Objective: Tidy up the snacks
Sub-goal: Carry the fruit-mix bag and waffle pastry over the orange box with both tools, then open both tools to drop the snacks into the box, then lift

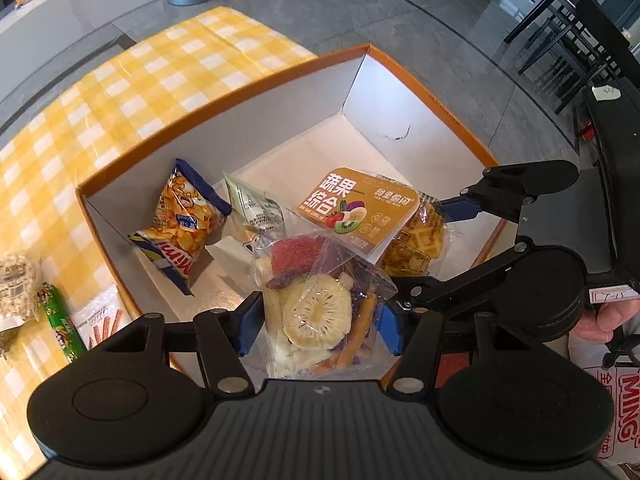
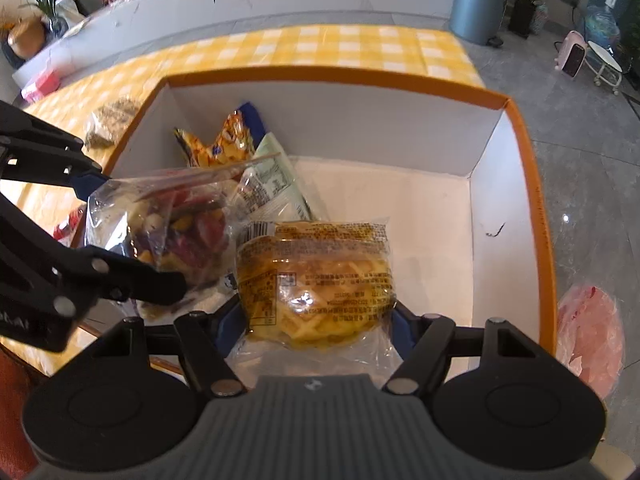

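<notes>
Yellow-and-white checked cloth (image 1: 132, 80) covers the table beneath you, and on it stands a big orange-rimmed box (image 1: 224, 92) with white inner walls.

Your left gripper (image 1: 320, 320) is closed on a clear bag of dried fruit (image 1: 316, 300), its blue pads pressing the bag from both sides; kiwi and strawberry slices show through the plastic, and the brown label card at the bag's top tilts away over the box.

Your right gripper (image 2: 316, 320) is clamped around a wrapped waffle cake (image 2: 316, 280), held above the near part of the box floor, just beside the fruit bag on its right.

Inside the box, a blue-and-orange chip bag (image 1: 184, 224) leans in the far left corner against the wall, and a pale green packet (image 1: 252, 206) lies beside it, touching it.

Outside the box, on the cloth to your left, a bag of puffed white snack (image 1: 14, 284), a green wrapped bar (image 1: 60, 328) and a white packet printed with stick biscuits (image 1: 102, 320) lie close together near the box wall.

A grey-blue bin (image 2: 480, 0) stands on the tiled floor beyond the table.
</notes>
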Motion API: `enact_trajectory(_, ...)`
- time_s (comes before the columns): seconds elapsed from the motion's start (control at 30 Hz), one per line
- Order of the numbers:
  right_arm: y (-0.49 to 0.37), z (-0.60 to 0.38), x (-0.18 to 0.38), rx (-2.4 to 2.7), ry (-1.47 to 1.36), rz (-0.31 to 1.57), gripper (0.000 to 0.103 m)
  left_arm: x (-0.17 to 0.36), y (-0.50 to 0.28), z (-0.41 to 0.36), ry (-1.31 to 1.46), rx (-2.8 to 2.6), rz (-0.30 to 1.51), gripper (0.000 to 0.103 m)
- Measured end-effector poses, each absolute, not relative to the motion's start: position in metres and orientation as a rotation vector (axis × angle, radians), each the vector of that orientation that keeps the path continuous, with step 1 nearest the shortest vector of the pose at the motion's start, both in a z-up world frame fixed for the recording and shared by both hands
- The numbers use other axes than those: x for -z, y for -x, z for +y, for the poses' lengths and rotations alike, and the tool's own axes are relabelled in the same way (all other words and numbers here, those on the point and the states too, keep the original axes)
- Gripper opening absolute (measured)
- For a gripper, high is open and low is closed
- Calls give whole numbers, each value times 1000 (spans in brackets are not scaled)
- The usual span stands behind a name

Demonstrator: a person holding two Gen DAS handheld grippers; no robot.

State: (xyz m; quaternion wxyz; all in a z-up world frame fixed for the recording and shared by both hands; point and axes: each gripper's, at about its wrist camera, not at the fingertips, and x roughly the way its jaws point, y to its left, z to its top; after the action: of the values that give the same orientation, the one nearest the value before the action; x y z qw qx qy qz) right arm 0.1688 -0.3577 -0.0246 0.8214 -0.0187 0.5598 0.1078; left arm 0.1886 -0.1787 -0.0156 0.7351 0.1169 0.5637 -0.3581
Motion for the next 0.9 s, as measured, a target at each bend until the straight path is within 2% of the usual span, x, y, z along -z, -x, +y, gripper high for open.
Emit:
enact_trajectory(0.53,-178,-347,45,-226,60,1308,74,39,-195,-177,-296,711,1327,68)
enact_trajectory(0.63,-178,-346,43,-215,62,1315,75,39,-194,-174,-288,704,1319,70)
enact_trajectory(0.77,-180,-345,42,-198,69,1317,77,36,-194,-170,-254,706,1326,79)
enact_trajectory(0.9,-175,-340,35,-182,118,1287,82,28,-192,-165,-215,708,1293,83)
